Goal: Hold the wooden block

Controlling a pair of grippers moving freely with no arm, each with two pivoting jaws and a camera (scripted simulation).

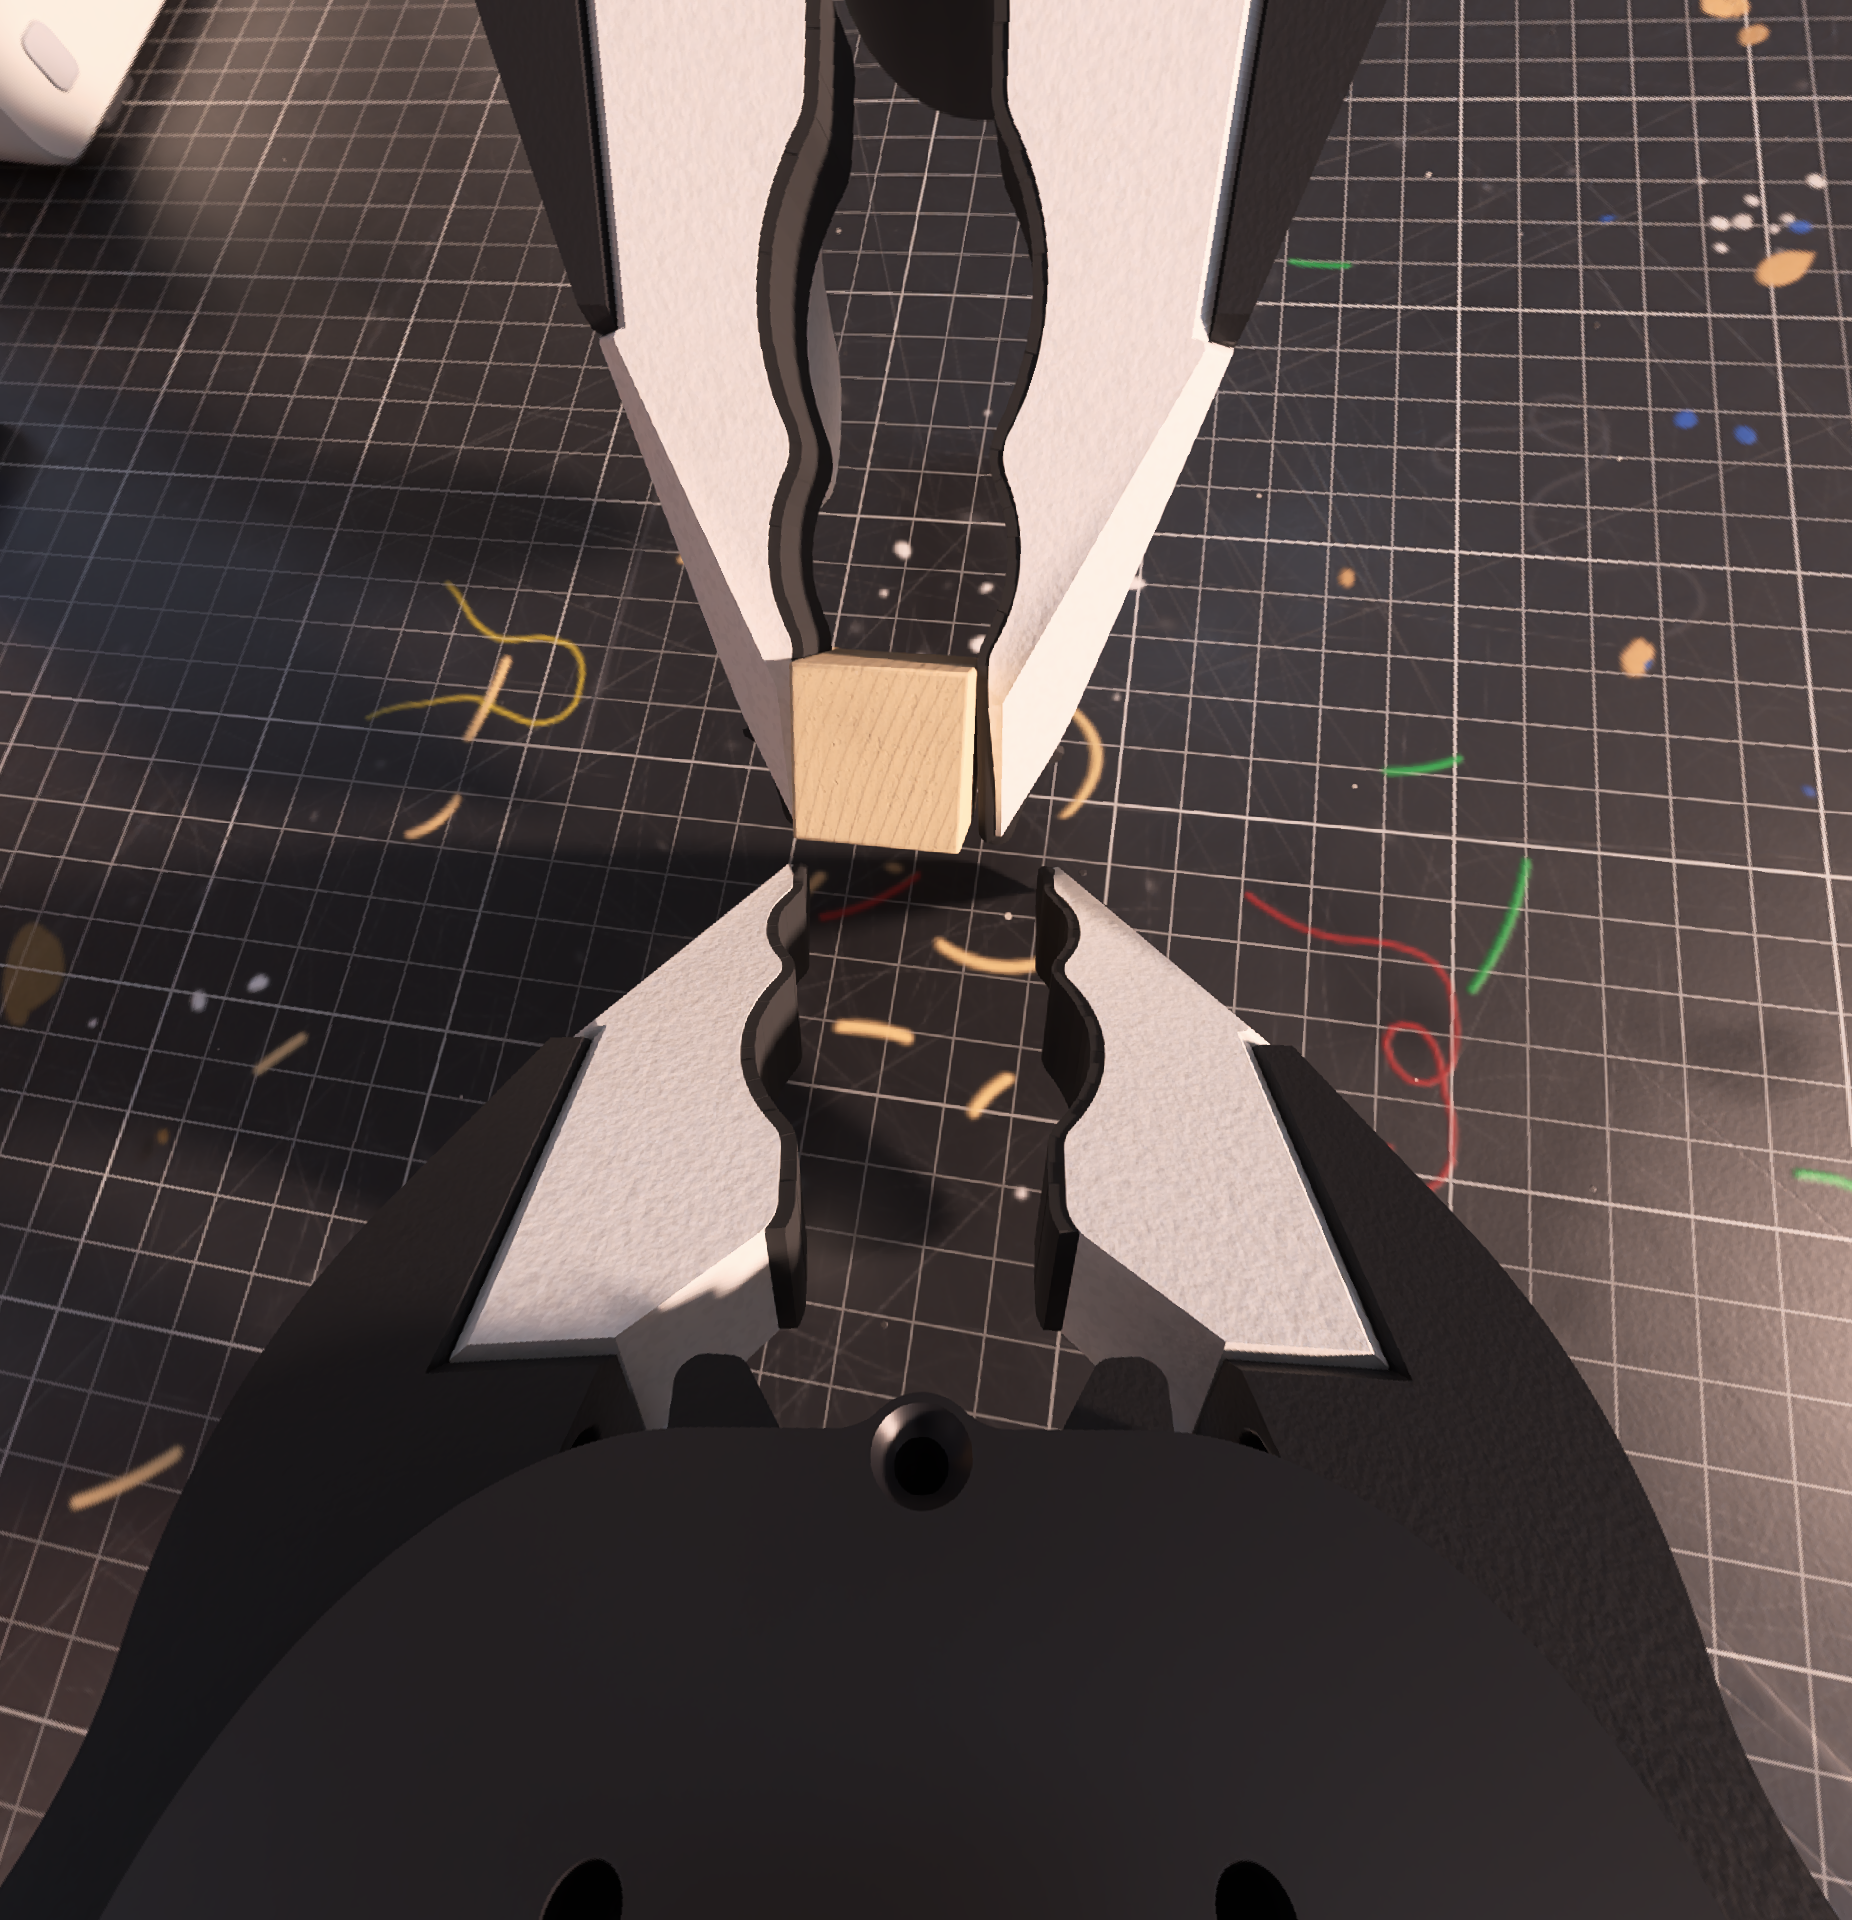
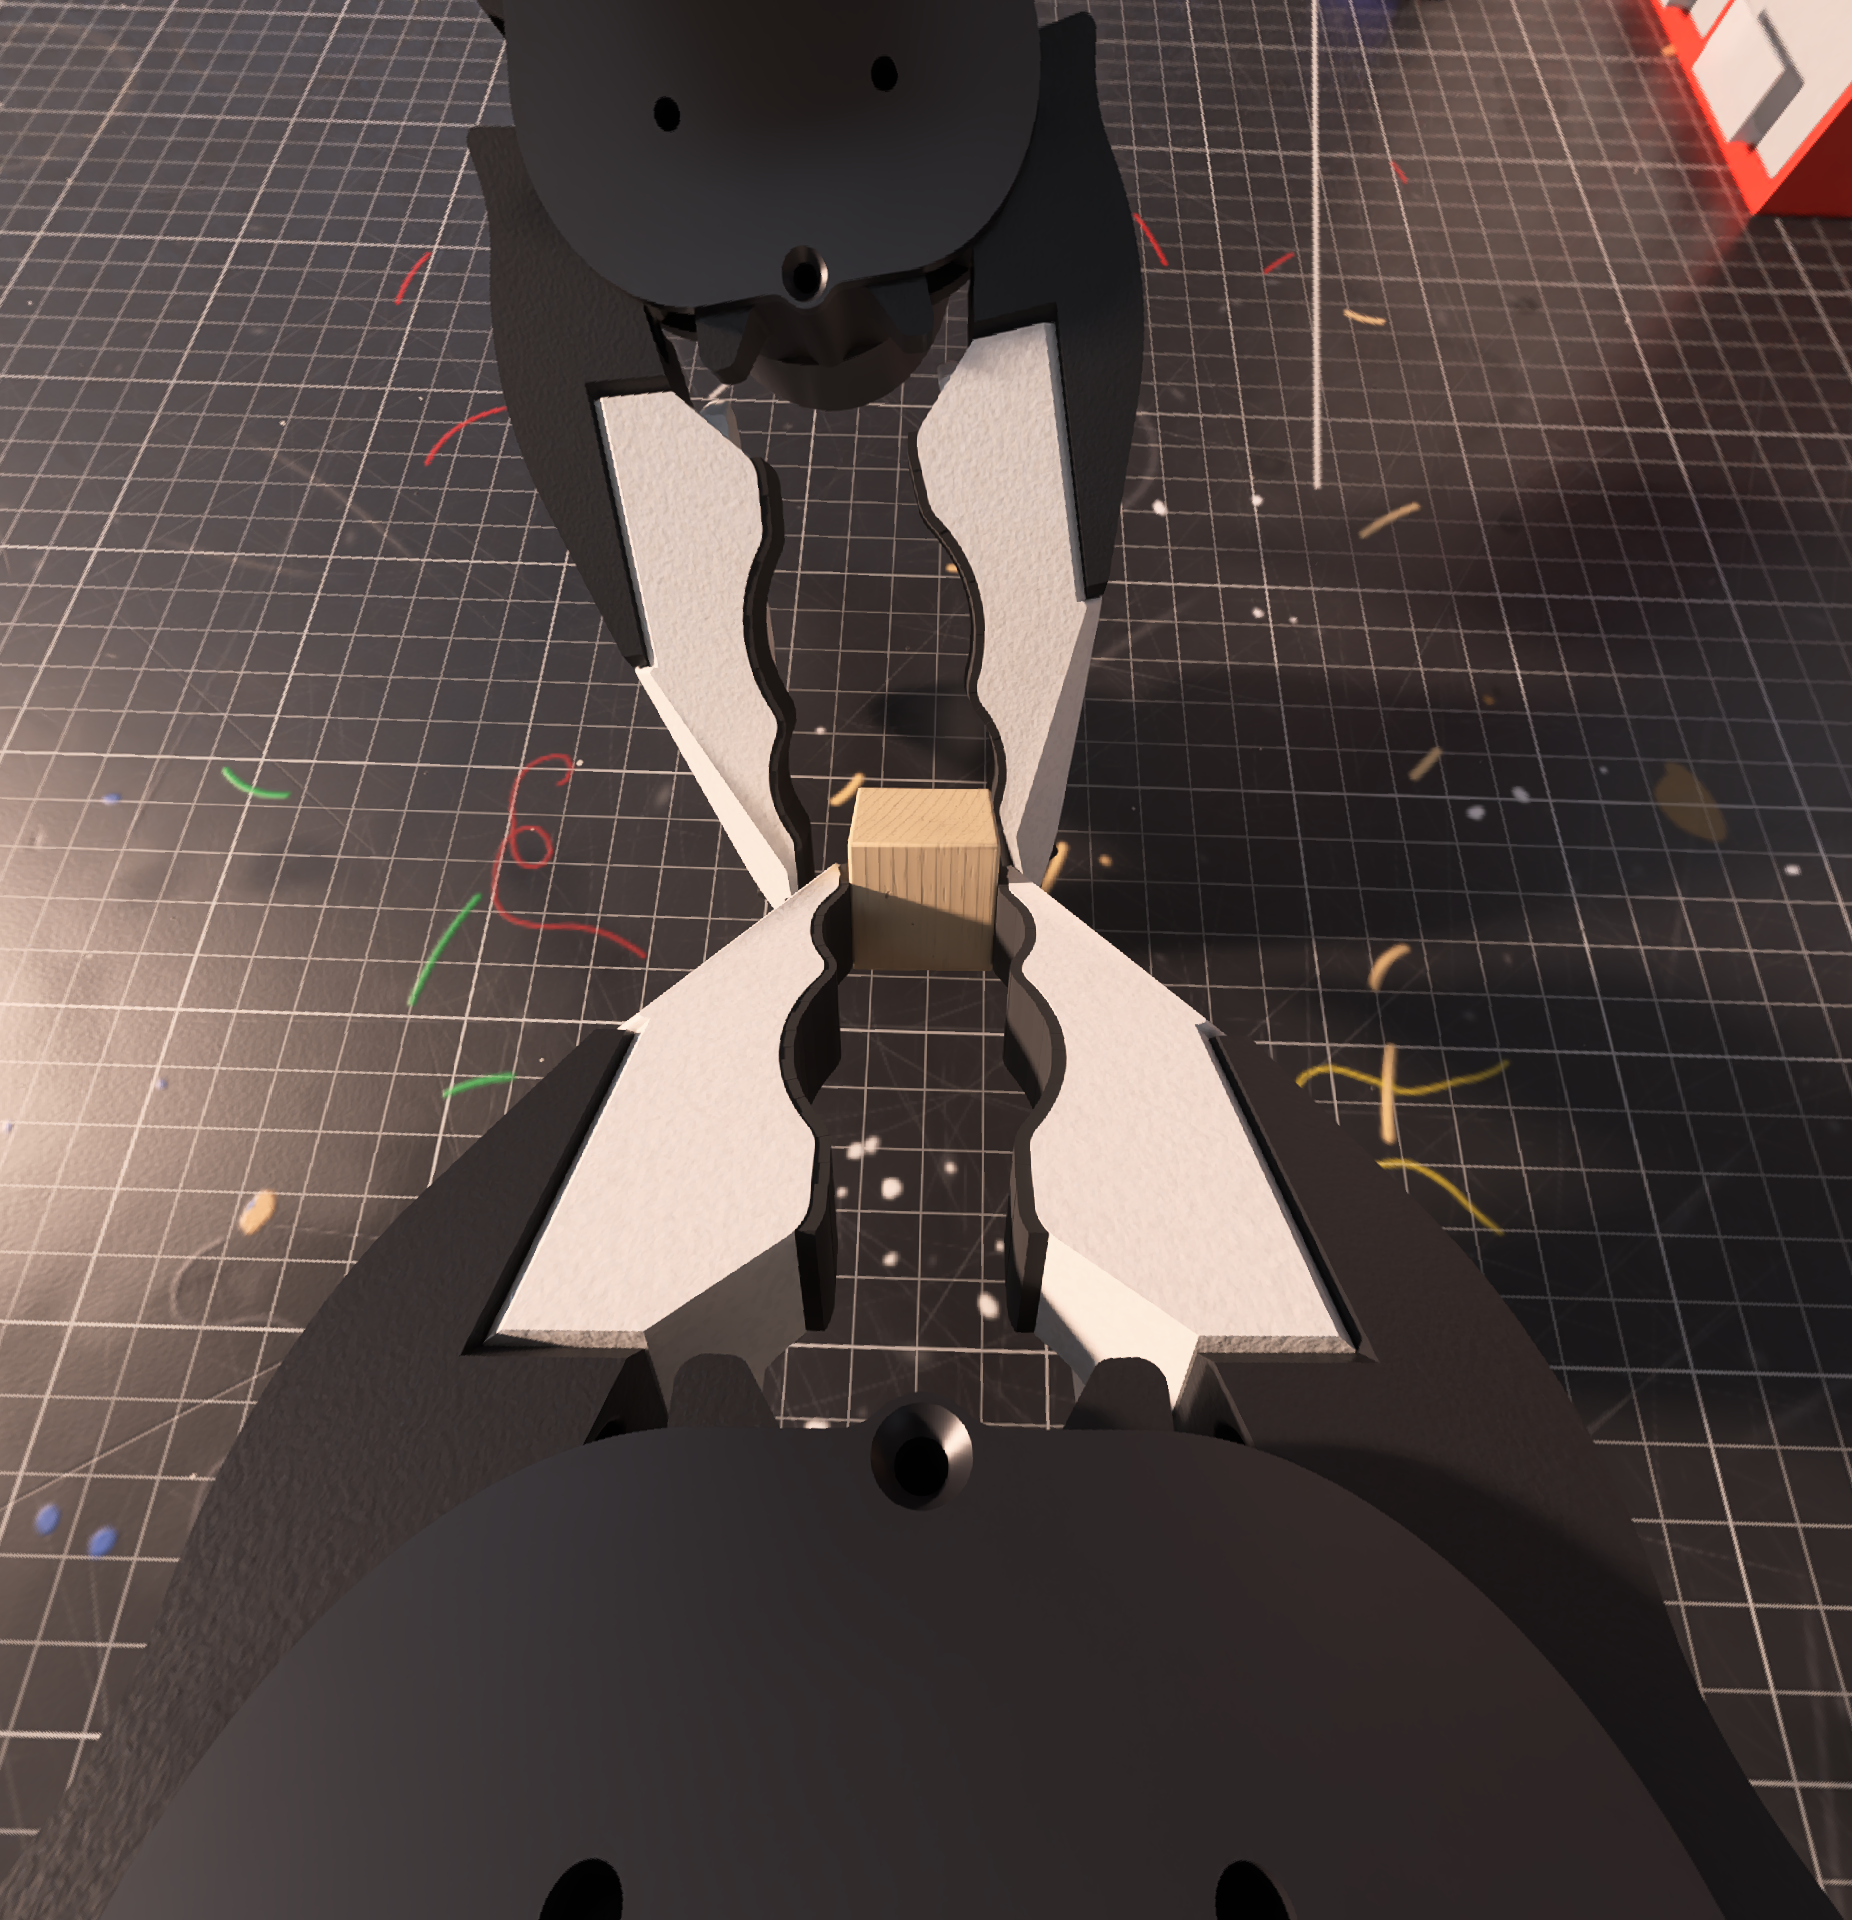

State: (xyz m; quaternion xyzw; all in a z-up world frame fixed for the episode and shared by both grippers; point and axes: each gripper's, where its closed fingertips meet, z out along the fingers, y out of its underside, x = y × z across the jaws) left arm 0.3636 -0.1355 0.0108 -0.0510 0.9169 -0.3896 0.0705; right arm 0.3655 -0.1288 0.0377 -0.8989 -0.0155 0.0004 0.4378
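Note:
A small pale wooden block [image 1: 886,753] sits between the white fingers of my right gripper [image 1: 889,823], which reaches in from the top of the left wrist view. In the right wrist view my right gripper [image 2: 922,894] is shut on the block [image 2: 922,883], its dark pads pressing both sides. My left gripper [image 1: 922,878] faces it tip to tip. It is open wider than the block, and its fingertips stop just short of the block's near face. It comes in from the top of the right wrist view [image 2: 901,881]. I cannot tell whether the block rests on the mat.
A dark gridded cutting mat [image 1: 278,520] with paint specks and coloured scribbles lies under everything. A white object [image 1: 28,73] stands at the far left corner. A red and white box [image 2: 1784,94] stands at the far right of the right wrist view.

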